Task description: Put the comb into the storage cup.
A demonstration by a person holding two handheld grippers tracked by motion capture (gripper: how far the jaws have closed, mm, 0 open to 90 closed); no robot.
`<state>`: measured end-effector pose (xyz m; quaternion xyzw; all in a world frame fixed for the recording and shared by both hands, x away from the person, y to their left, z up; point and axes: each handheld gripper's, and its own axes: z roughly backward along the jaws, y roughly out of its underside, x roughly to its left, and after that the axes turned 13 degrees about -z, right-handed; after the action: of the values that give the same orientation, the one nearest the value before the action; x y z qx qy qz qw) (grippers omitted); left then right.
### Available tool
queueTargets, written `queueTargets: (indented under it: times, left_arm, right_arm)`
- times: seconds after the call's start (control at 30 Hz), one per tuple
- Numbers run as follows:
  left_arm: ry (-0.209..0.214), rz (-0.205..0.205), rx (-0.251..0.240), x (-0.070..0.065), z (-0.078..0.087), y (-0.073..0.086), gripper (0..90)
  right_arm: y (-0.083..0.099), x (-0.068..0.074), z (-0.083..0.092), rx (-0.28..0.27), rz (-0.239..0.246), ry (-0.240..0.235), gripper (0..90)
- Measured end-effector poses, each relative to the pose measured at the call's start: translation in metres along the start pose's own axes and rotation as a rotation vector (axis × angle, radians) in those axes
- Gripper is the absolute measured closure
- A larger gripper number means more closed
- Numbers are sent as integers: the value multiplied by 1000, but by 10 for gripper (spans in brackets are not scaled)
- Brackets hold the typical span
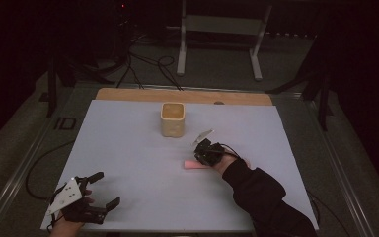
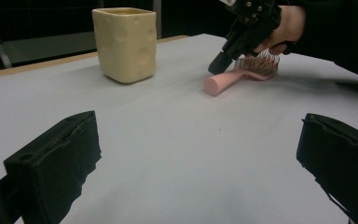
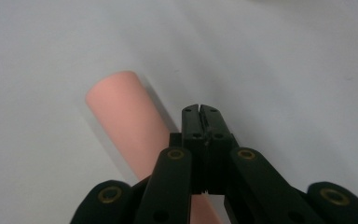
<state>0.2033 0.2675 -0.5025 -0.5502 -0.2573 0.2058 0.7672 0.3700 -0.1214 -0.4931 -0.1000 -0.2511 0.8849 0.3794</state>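
While pink hairbrush (image 2: 240,76) lay flat on worktop (image 1: 138,148), handle toward left hand, right gripper (image 3: 200,112) hovered jaws pinched shut, empty, over handle; left gripper (image 1: 101,190) wide open, far off.

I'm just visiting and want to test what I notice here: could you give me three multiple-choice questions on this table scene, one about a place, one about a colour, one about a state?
1. Where does the hairbrush lie relative to the cup?
A. inside it
B. on the table, nearer the person and to the cup's right
C. behind it, by the table's far edge

2. What colour is the hairbrush handle?
A. pink
B. green
C. black

3. How do the jaws of the left gripper stand?
A. closed on the cup
B. pressed shut
C. wide apart, nothing between them

Answers: 1 B, the high view shows the brush on the table in front of the cup; 2 A, the handle looks pink; 3 C, bare table shows between the jaws.
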Motion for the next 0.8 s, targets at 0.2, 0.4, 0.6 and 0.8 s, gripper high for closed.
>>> queueTargets:
  times: [0.2,0.4,0.6,0.8]
  left_arm:
    - [2,-3,5,0,0,0,0]
    - [0,-2,3,0,-1,0,0]
    - [2,-2,6,0,-1,0,0]
    - [2,2,5,0,-1,0,0]
  right_arm:
    - [9,14,5,9,33,-23,900]
    - [20,24,10,14,54,-56,900]
    - [35,33,20,11,65,-76,900]
    - [49,38,30,16,67,-94,900]
